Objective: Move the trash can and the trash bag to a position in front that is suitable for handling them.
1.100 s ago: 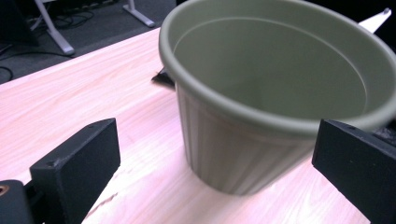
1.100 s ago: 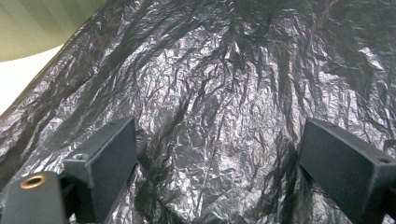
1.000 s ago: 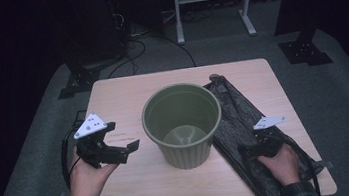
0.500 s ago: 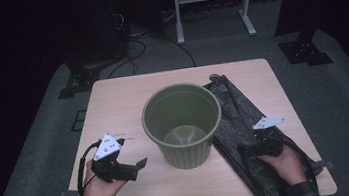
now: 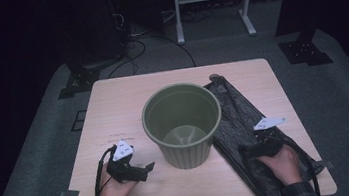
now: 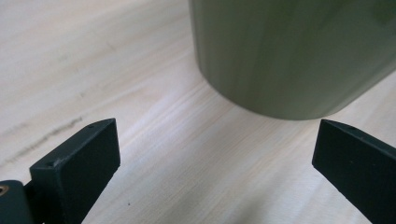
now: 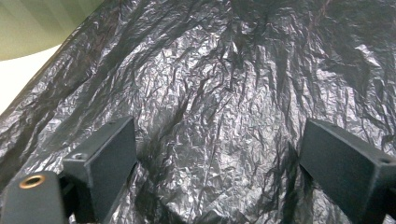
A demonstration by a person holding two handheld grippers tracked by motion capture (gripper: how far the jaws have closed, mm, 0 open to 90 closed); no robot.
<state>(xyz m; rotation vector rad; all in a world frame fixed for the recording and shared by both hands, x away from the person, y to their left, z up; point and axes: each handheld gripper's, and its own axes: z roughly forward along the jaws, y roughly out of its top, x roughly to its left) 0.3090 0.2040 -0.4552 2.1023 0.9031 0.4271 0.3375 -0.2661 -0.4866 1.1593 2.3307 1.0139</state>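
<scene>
The table (image 5: 128,103) is pale wood with fine, matt grain. The green bin (image 5: 183,125) on it looks like smooth, faintly ribbed plastic. Beside the bin, the black plastic bag (image 7: 224,102) is thin, crinkled and glossy. Both hand-held grippers have matt black plastic jaws.

Bin (image 5: 183,124) stands mid-table (image 5: 126,94), upright. Plastic bag (image 5: 245,119) lies flat just right of it, touching its side (runs front to back). Left gripper (image 5: 143,170) sits front-left of bin; right gripper (image 5: 249,151) on the bag.
</scene>
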